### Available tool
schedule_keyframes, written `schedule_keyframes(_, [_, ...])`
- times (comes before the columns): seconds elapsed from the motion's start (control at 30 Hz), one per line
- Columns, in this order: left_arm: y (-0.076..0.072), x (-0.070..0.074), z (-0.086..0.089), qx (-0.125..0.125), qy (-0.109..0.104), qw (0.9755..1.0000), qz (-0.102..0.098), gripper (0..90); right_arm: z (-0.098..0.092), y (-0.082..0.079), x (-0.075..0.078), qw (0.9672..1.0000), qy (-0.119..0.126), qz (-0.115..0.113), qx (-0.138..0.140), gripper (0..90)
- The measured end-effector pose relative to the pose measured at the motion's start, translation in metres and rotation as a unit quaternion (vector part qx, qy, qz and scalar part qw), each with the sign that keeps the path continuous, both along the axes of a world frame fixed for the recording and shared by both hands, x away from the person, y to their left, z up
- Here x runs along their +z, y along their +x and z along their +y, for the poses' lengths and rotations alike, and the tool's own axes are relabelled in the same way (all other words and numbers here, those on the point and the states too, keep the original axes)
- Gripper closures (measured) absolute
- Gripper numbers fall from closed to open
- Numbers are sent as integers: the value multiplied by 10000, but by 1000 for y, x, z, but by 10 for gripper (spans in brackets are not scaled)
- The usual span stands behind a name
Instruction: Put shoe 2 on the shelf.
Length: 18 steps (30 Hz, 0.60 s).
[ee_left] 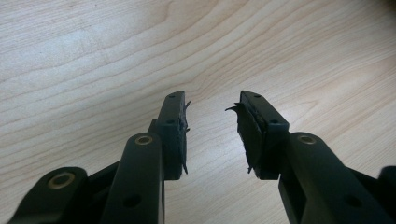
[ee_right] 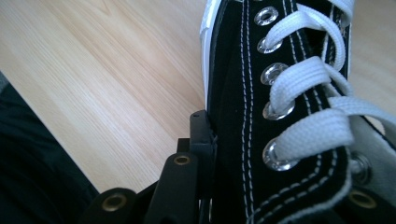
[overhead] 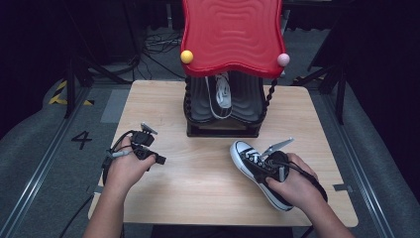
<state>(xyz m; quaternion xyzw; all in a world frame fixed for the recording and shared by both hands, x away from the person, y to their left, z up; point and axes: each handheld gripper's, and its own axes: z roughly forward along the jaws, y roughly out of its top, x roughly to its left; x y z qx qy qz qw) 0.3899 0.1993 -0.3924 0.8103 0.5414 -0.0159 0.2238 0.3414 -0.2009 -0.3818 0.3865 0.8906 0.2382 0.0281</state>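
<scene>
So the right gripper point(overhead: 274, 164) has its jaws pinching the black sneaker point(overhead: 257, 171) by the side wall next to the eyelets. In the right gripper view one jaw sits flat against the outside of the canvas, and the other looks to be tucked inside the opening, hard to see. That's probably the easiest spot to grab a shoe by, since it's thin and stiff enough to carry the whole thing.

The sneaker sits in the lower right of the high view, over the wooden bench point(overhead: 198, 173). Its long axis runs diagonally, with the white toe cap pointing to the upper left of the frame and the heel under the hand at lower right. My guess is it's headed for the shoe rack point(overhead: 223, 106) under the red top point(overhead: 232, 34) at the back, where another sneaker point(overhead: 223, 94) already sits, toe facing out.

The left gripper point(overhead: 148, 148) is parked at the left of the frame, jaws spread over bare wood with nothing between them. It seems to be just staying out of the way.
</scene>
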Motion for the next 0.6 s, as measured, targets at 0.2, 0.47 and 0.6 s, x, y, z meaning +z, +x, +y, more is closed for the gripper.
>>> schedule_keyframes(0.2, [0, 0, 3, 10, -7, 10000, -13, 619, 2, 5, 29, 9998, -26, -215, 21, 842])
schedule_keyframes(0.47, [1, -1, 6, 7, -4, 10000, -18, 608, 5, 22, 49, 9987, 106, -453, -227, 842])
schedule_keyframes(0.6, [1, -1, 7, 37, -15, 10000, -18, 604, 9, 31, 59, 9972, 129, -591, -439, 842])
